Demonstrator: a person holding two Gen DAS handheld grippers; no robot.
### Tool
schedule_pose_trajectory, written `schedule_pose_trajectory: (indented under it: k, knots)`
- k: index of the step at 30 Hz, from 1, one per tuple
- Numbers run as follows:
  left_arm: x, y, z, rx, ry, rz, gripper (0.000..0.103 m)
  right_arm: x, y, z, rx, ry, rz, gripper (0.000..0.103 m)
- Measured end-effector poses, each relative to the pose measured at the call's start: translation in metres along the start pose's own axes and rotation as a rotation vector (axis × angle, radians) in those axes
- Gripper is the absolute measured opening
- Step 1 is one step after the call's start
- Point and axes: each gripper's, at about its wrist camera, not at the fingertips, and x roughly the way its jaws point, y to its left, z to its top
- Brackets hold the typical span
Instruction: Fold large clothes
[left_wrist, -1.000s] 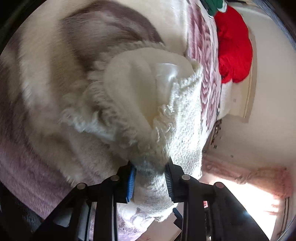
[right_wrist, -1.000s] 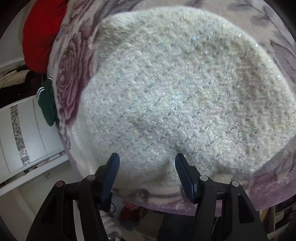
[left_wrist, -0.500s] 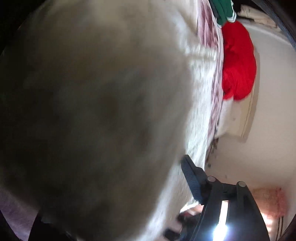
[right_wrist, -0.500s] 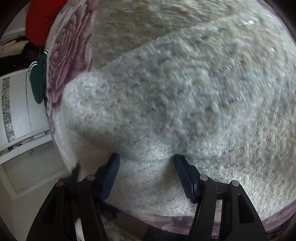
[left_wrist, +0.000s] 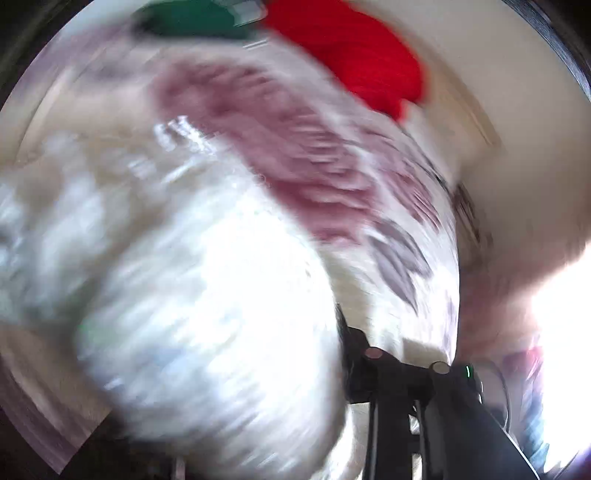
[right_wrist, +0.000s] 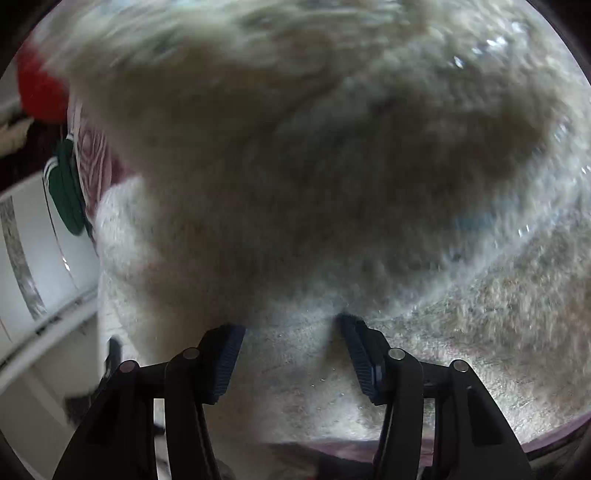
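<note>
1. Left wrist view: everything is smeared by motion blur. A big bunch of the white fuzzy sweater (left_wrist: 207, 314) fills the lower left and middle and hides one of my left claw's fingers. Only the right-hand finger (left_wrist: 351, 343) and its black linkage show at the bottom right, so I cannot tell whether my left claw (left_wrist: 295, 354) is spread or pinching the knit.
2. Same view, beyond the sweater: the rose-patterned blanket (left_wrist: 295, 155) runs up and to the right under it. At the blanket's far end lie a red garment (left_wrist: 362, 62) and, just beside it at the top edge, a green garment (left_wrist: 192, 18) with white stripes. A pale wall (left_wrist: 517, 177) lies to the right, with bright glare at the right edge.
3. Right wrist view: my right claw (right_wrist: 291, 354) is spread wide, both blue-padded fingers (right_wrist: 227, 362) in plain sight with nothing clamped between them. The sweater (right_wrist: 314, 166) fills nearly the whole frame, a raised, blurred fold of it hanging just above my fingertips while a flat layer lies beneath and between them.
4. Same view, left edge: the blanket (right_wrist: 96, 158) peeks out past the sweater, with the red garment (right_wrist: 40, 96) at upper left and the green garment (right_wrist: 64, 192) below it, beside a white cabinet (right_wrist: 29, 266).
</note>
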Motion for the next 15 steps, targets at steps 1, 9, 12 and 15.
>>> schedule_pose_trajectory:
  k: [1,9,12,15]
  knots:
    - [0.000,-0.015,0.001,0.059,0.002,0.000,0.020,0.000,0.000,0.002,-0.005,0.013,0.007,0.058]
    - [0.013,-0.163,-0.069,0.886,0.039,-0.011,0.020,-0.040,-0.068,-0.002,0.127,0.070,0.361,0.057]
    - [0.011,-0.191,-0.125,1.220,0.053,-0.052,0.020,-0.086,-0.127,-0.028,0.187,-0.021,0.416,0.059]
    - [0.011,-0.195,-0.196,1.497,0.123,-0.125,0.020,-0.125,-0.196,-0.057,0.277,-0.092,0.376,0.062]
